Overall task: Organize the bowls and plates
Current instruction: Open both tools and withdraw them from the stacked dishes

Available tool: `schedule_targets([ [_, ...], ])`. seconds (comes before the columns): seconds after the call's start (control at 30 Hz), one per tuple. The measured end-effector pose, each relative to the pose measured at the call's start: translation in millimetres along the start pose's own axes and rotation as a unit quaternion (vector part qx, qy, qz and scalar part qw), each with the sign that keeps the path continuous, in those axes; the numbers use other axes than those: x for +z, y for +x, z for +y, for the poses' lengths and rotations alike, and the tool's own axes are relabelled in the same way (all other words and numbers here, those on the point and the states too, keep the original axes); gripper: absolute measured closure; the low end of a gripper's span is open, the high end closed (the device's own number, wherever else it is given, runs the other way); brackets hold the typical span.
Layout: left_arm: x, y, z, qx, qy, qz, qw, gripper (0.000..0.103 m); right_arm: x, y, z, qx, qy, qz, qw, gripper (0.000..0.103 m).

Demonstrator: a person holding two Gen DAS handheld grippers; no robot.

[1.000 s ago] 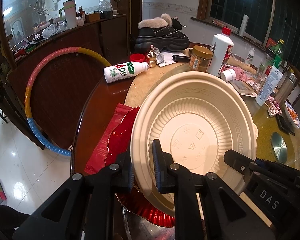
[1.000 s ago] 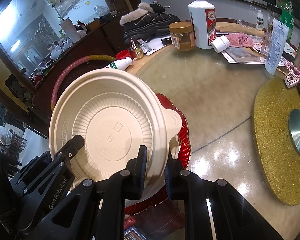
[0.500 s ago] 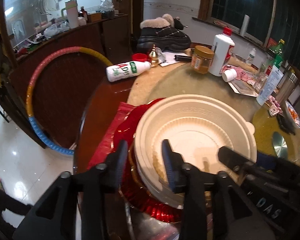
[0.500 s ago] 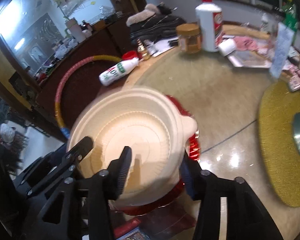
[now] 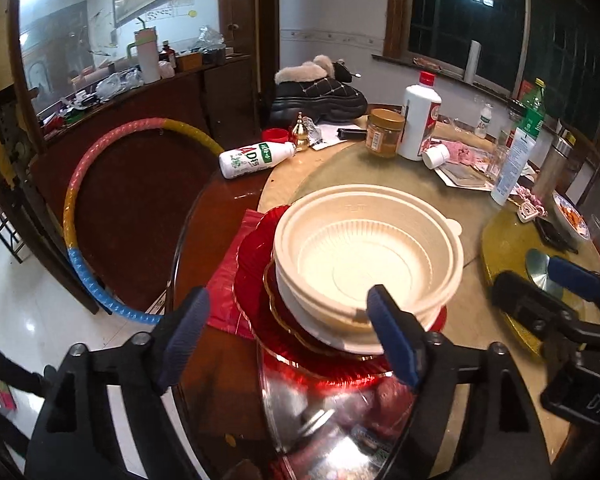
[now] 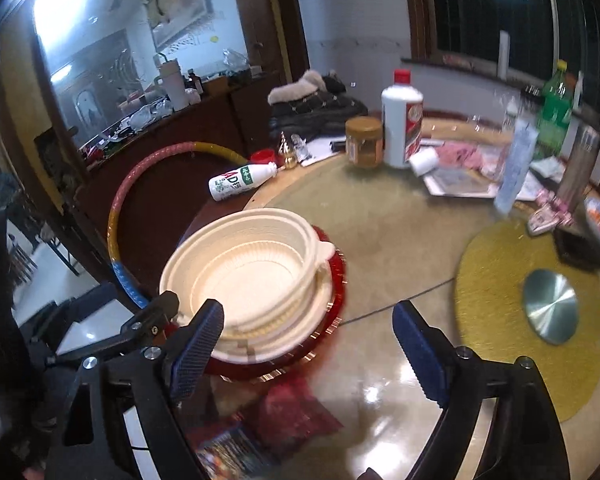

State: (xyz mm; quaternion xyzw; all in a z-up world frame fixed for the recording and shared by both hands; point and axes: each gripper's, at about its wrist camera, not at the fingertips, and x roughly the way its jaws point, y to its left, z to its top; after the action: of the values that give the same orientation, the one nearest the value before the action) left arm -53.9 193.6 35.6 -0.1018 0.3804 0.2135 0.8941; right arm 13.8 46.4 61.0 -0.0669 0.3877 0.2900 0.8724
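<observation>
A cream plastic bowl (image 5: pixel 364 256) sits upright, nested on other cream bowls, and the stack rests on a red ribbed plate (image 5: pixel 256 256) at the near edge of the round table. My left gripper (image 5: pixel 288 334) hangs just in front of the stack. Its jaws are opening wide, and the blue pads (image 5: pixel 184 332) are clear of the rim. In the right wrist view the same bowl (image 6: pixel 252 276) and red plate (image 6: pixel 338 276) lie ahead to the left. My right gripper (image 6: pixel 308 348) is also opening, with only bare table between its fingers.
A white drink bottle (image 5: pixel 256 156) lies on its side at the back. Behind it are a brown jar (image 5: pixel 384 132) and a white bottle with a red cap (image 5: pixel 420 120). A gold mat (image 6: pixel 500 264) lies to the right. A coloured hoop (image 5: pixel 100 200) leans on the cabinet.
Both grippers were shut on the tilted cream bowl. They set it flat on the stack, let go, opened wide and drew back.
</observation>
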Motion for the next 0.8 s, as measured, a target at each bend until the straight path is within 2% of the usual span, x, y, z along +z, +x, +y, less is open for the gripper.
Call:
schedule_targets([
  [0.13, -5, -9, -4, -0.016, -0.005, 0.002, 0.9999, 0.020, -9, -21, -13, -0.019, -0.003, -0.020, 1.000, 0.007],
  [0.27, -10, -9, -8, -0.034, -0.005, 0.020, 0.9992, 0.020, -18, -31, -20, -0.012, -0.005, -0.019, 1.000, 0.002],
  [0.63, -18, -3, -16, 0.001, 0.013, 0.046, 0.9988, 0.013, -42, -33, -14, -0.017, -0.045, 0.002, 0.999, 0.002],
  [0.7, -19, -3, -18, -0.002, 0.019, 0.049, 0.9986, 0.000, -42, -34, -10, -0.017, -0.053, 0.001, 0.998, 0.002],
  [0.8, -20, -5, -17, 0.003, 0.021, 0.043, 0.9988, 0.000, -43, -34, -3, -0.015, -0.065, 0.001, 0.998, 0.002],
])
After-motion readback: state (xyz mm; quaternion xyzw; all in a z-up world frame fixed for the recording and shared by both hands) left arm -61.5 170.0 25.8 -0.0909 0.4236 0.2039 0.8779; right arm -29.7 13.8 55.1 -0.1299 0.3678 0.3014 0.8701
